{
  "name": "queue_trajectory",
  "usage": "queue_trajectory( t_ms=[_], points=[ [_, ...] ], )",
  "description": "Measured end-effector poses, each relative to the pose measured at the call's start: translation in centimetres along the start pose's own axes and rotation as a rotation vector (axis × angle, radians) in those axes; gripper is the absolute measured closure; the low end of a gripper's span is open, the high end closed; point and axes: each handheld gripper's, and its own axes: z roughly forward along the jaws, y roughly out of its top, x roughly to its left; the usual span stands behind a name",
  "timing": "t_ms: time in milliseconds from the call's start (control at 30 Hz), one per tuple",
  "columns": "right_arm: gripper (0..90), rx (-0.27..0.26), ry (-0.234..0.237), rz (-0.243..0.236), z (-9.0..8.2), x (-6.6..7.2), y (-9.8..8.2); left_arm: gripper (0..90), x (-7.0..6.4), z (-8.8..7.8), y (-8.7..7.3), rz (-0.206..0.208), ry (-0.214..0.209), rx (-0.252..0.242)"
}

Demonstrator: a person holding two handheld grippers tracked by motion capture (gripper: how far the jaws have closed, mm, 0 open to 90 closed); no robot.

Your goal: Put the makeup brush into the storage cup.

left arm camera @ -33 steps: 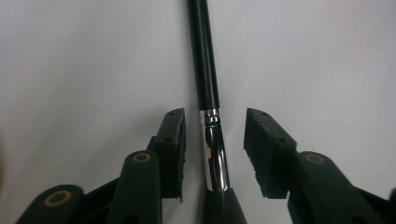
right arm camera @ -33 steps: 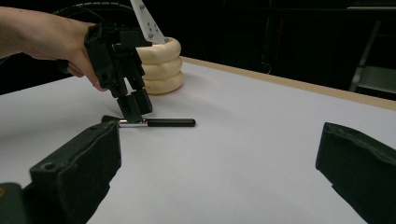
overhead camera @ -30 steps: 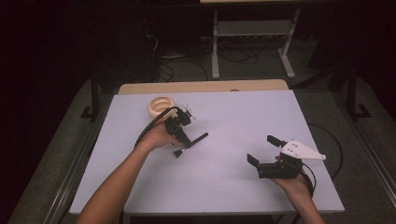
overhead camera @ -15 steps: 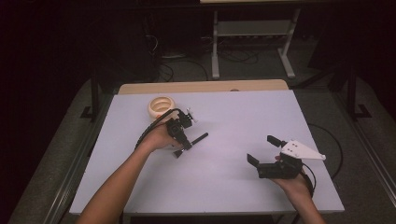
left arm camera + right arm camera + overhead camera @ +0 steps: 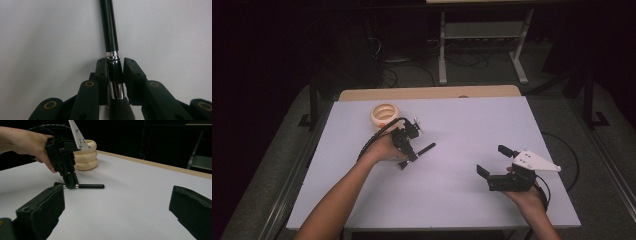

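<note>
Centrally, a black brush point(image 5: 110, 37) lies on the white table point(image 5: 462, 200), left of the table's middle, with its handle pointing right and slightly far. The left gripper point(image 5: 408, 150) is pressed together on the brush at the silver ferrule; in the left gripper view both jaws clamp the ferrule, the dark bristles lie below the jaws and the handle runs straight away from them. In the right gripper view the handle rests flat on the table surface beyond the clamping jaws. The left hand point(image 5: 384, 148) holds this gripper from the left, and its cable loops back over the wrist. A cream ribbed bowl point(image 5: 384, 115) stands just beyond the left gripper, near the far left part of the table, apart from the brush. The right gripper point(image 5: 493, 161) sits at the near right, well apart from the brush, with its jaws spread wide and nothing between them. The right hand point(image 5: 527, 197) holds it from the near side.
</note>
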Motion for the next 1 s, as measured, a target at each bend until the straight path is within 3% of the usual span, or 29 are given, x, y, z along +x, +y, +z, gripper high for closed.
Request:
queue_trajectory(
  t_ms=[567, 667, 933, 1000],
  points=[
    [0.0, 0.0, 0.0, 0.005, 0.0, 0.0, 0.0, 78.3, 0.0, -0.1, 0.1, -0.005, -0.005, 0.02],
    [0.0, 0.0, 0.0, 0.003, 0.0, 0.0, 0.0, 78.4, 0.0, 0.0, 0.0, -0.023, -0.013, 0.004],
    [0.0, 0.002, 0.001, 0.004, 0.0, 0.0, 0.0, 78.4, 0.0, -0.7, -0.2, -0.013, -0.019, -0.01],
    [0.0, 0.001, 0.0, 0.003, 0.0, -0.1, 0.0, 78.5, -0.2, -1.0, -0.4, -0.016, -0.022, -0.035]
  ],
)
